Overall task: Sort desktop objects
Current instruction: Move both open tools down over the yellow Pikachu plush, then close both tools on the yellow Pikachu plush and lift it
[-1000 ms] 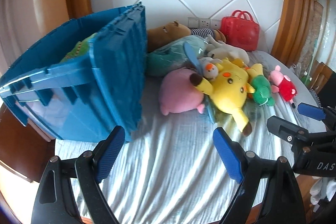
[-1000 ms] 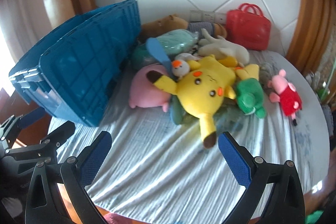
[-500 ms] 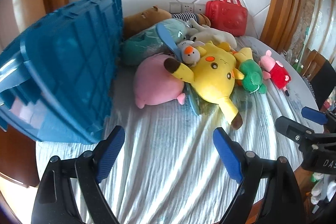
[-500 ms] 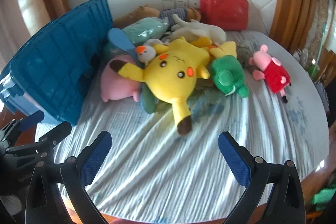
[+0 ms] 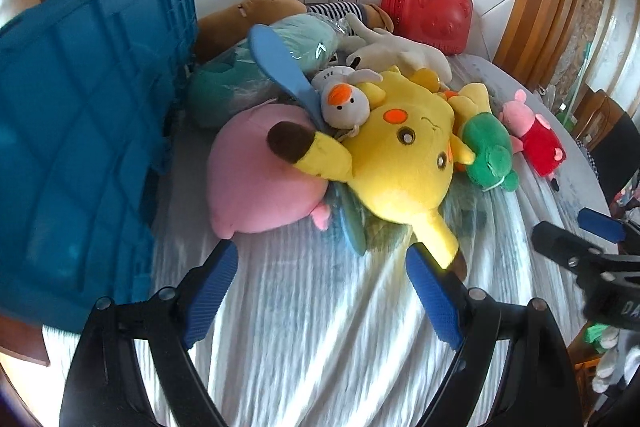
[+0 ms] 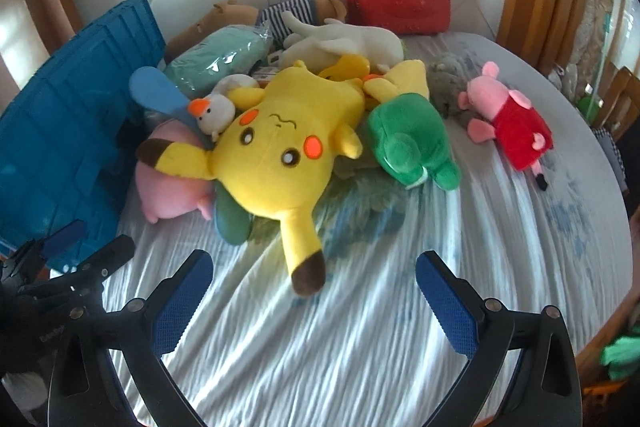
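Yellow plush [image 6: 280,163] is the obvious first grab from where I'm sitting: it's sprawled on top of the toy pile in the middle of the cloth-covered worktop [image 6: 360,347], head toward me, with one long black-tipped ear [image 6: 304,251] stretching out of the pile toward my right gripper [image 6: 314,303]. That ear sits almost dead centre just ahead of the right jaws, which are spread wide with nothing in them. My left gripper [image 5: 320,291] is wide and empty too, but from its view the ear tip lies off by its right-hand pad, so I'd say the right hand has the cleaner line. Blue crate [image 5: 80,147] stands at the left, beside the pile.
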